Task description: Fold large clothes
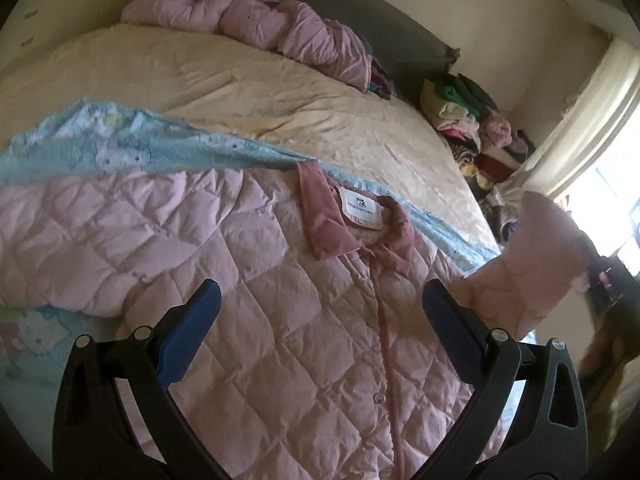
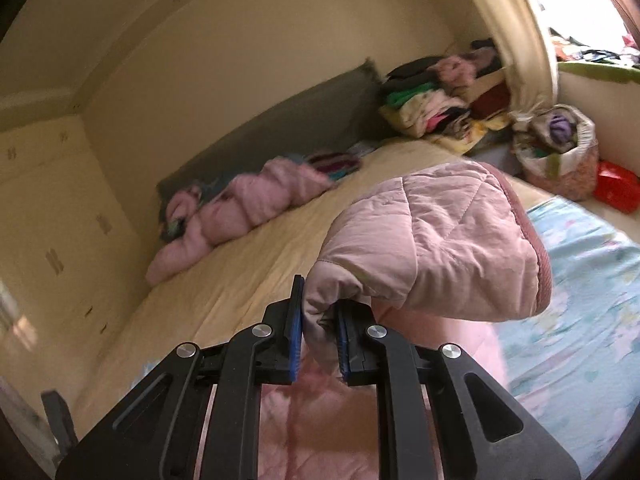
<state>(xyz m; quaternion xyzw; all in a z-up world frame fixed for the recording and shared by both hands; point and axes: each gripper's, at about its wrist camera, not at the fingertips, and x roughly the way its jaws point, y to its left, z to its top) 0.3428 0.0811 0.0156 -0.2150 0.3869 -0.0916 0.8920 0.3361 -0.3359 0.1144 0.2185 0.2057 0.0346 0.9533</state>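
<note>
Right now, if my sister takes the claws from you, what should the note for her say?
Left claw: open, holding nothing, hovering over the front of the pink quilted jacket.
Right claw: shut on the jacket's sleeve, cuff end lifted up in the air.
The jacket lies front-up on the blue cartoon blanket on the bed, collar pointing toward the far side.
Done: jacket spread out flat, one sleeve picked up.
Left: lay that sleeve across the front, probably fold the other sleeve in too, then fold the body.
</note>
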